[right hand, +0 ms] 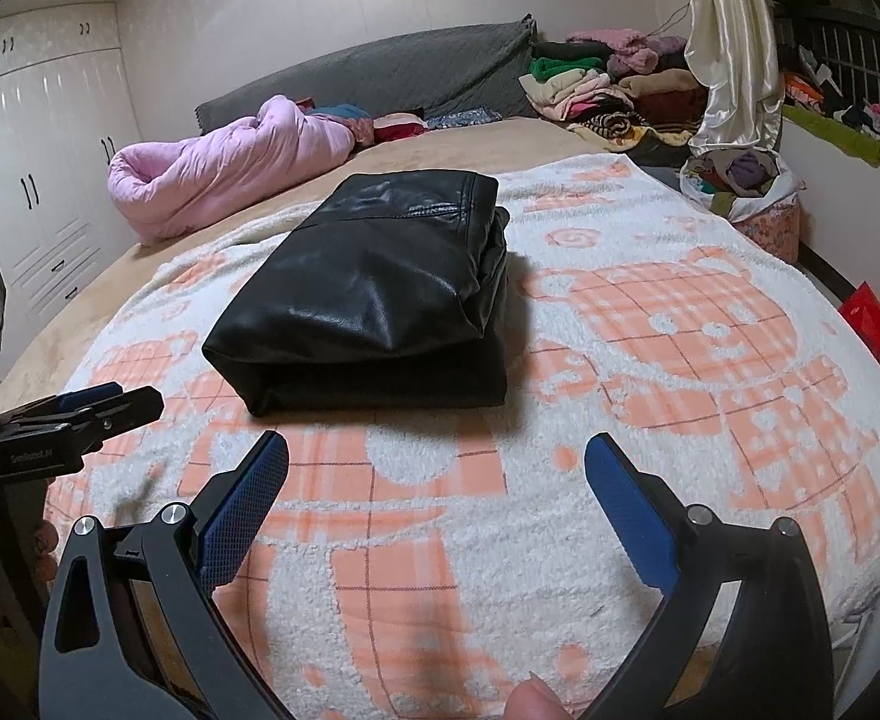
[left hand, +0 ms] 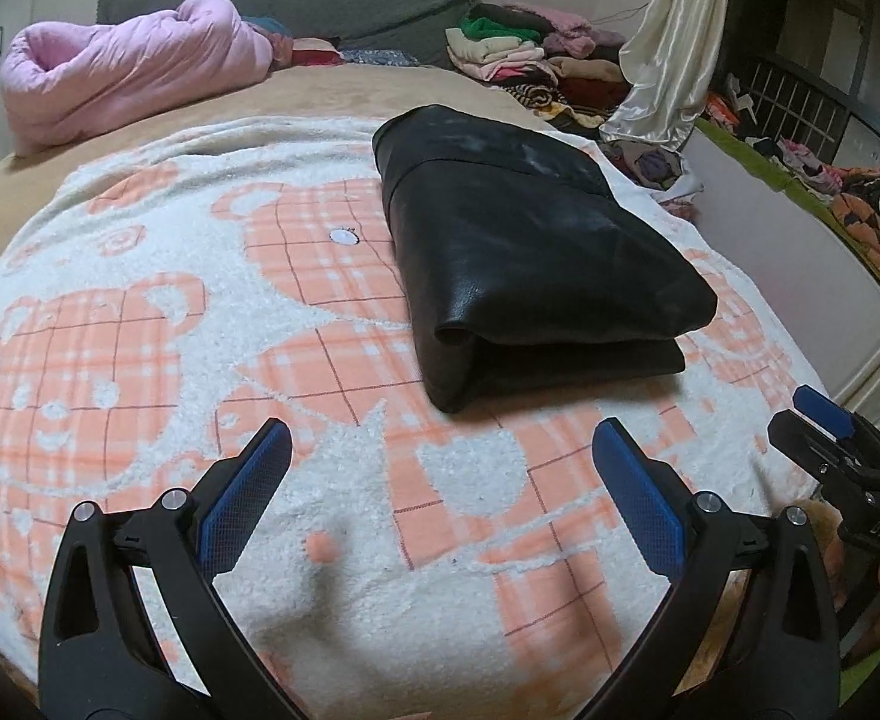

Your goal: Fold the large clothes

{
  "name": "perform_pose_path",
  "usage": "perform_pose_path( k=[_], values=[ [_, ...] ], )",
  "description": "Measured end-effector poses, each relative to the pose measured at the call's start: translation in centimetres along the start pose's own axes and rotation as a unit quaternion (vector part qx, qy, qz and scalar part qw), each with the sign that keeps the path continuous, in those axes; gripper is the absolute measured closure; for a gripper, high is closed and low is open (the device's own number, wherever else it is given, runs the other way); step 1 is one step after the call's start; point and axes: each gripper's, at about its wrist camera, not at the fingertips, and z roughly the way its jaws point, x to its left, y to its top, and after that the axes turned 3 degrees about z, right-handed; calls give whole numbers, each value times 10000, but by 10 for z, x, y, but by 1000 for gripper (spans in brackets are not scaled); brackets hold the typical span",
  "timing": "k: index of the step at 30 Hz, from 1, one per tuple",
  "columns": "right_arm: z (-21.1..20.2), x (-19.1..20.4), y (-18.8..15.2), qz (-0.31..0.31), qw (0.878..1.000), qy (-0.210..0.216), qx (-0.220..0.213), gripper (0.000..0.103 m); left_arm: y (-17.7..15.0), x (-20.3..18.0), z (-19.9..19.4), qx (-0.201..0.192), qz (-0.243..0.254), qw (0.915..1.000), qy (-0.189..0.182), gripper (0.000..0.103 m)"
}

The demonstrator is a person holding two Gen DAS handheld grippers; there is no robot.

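Black leather, a folded jacket (left hand: 529,252) lies in a thick rectangular bundle on the bear-patterned blanket (left hand: 140,360) covering the bed, its long axis running from near the tools toward the headboard, about 12 o'clock, with the rounded fold edge facing them. Left tool (left hand: 440,474) and right tool (right hand: 437,480) both hover above the blanket at 6 o'clock of the bundle, jaws spread wide and holding nothing.

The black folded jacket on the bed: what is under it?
The black folded jacket lies on a white blanket with orange bears, which spreads out around it on every side. The part of the blanket directly beneath it is covered, so anything there cannot be seen.
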Motion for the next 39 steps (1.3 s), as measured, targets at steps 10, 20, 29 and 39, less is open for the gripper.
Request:
perform_pose_path(
  k=[10,20,29,39],
  values=[
    [-1,0,0,-6,10000,-1,20,4,-1,-3,0,28,6,10000,-41,9],
    [0,0,-1,-64,10000,-12,18,4,-2,-4,-1,32,24,10000,-39,9],
    [0,0,0,-70,10000,-11,19,4,0,-2,-2,30,14,10000,16,9],
    [-1,2,-1,-149,9999,-38,5,4,0,-1,-3,26,14,10000,43,9]
  ],
)
